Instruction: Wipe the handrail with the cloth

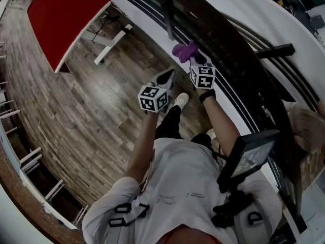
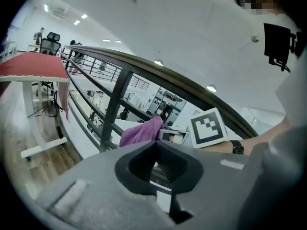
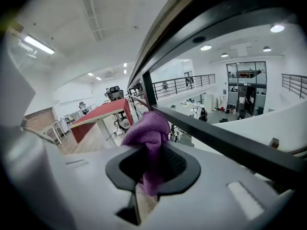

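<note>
The right hand-held gripper [image 3: 151,169] is clenched on a purple cloth [image 3: 148,133]. A bunched wad of it stands out ahead of the jaws and a thinner strip hangs down between them. In the right gripper view the wad sits under the handrail [image 3: 163,32], close up against a lower dark bar of the railing (whether it actually touches is hard to tell).

From the head view the cloth [image 1: 184,51] lies at the inner side of the curved handrail [image 1: 228,42], with the right hand-held gripper [image 1: 195,61] just behind it. The left hand-held gripper [image 1: 166,78] is held just beside the right one, a little further from the railing. Its jaws are closed together on nothing [image 2: 158,164], and they point towards the cloth [image 2: 141,132] and the handrail [image 2: 168,78].

A red table [image 1: 61,19] stands well apart on the wooden floor [image 1: 101,100].
</note>
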